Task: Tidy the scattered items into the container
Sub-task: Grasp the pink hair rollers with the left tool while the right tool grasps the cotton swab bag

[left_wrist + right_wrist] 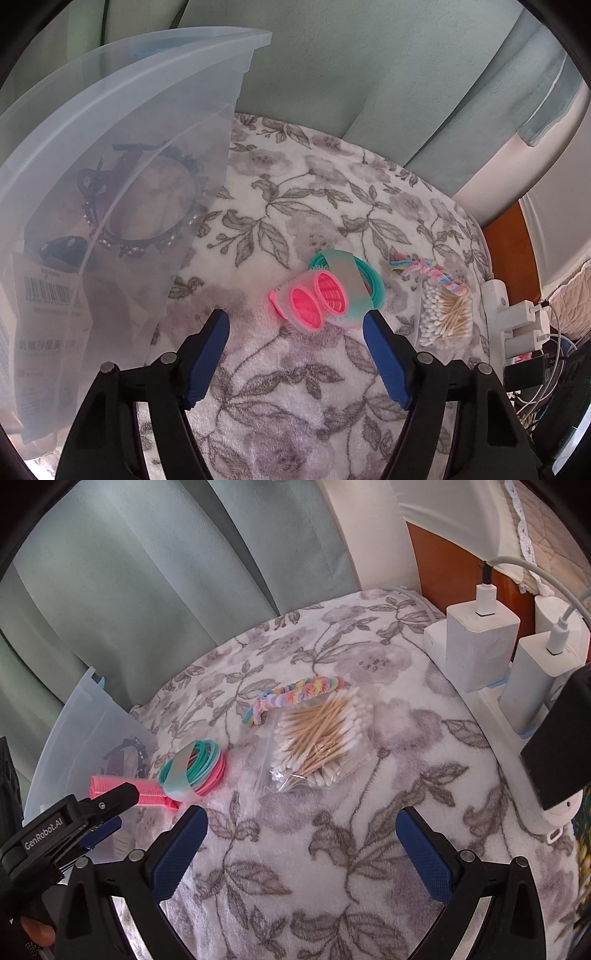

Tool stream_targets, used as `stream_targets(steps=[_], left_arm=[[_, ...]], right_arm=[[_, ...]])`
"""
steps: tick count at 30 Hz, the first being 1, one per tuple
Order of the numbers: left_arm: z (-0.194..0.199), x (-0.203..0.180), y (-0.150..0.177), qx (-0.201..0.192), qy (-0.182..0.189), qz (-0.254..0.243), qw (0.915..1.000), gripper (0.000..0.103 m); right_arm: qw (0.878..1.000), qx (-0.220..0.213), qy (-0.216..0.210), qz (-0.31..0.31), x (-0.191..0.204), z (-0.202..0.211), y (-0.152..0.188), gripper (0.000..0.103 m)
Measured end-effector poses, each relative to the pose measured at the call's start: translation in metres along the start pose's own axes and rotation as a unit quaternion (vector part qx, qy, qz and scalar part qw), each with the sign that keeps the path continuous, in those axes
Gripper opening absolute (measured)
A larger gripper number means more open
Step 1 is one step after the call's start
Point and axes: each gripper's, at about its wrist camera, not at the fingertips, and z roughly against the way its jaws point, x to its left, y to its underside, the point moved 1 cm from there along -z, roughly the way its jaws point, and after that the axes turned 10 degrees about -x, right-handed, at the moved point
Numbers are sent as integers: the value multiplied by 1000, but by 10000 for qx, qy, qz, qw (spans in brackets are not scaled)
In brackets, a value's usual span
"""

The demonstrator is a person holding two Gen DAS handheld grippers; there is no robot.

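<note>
Left gripper jaws apart over the floral blanket, gripping nothing; right gripper likewise wide apart and empty.

In the left wrist view, the pink hair rollers lie at 12 o'clock just past the left fingertips, touching the bundle of teal and pink hair ties. The clear container stands at 10 o'clock, a dark studded headband inside. In the right wrist view, the bag of cotton swabs lies at 12 o'clock, the pastel scrunchie strand touching its far edge; chargers sit at 2 o'clock.
</note>
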Motion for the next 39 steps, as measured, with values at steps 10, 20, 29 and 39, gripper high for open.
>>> stream_targets(steps=[10, 20, 29, 39], left_arm=[[-12, 2, 0, 103, -22, 157, 9998, 62], [-17, 0, -4, 78, -53, 194, 9998, 51], [-22, 0, -2, 72, -129, 127, 9998, 30], [-25, -1, -2, 35, -163, 78, 9998, 29]], right_arm=[[9996, -75, 250, 96, -1, -21, -15, 103], [9988, -14, 407, 284, 7, -48, -23, 103], [9959, 26, 693, 575, 17, -62, -21, 103], [9933, 33, 955, 649, 20, -62, -20, 88]])
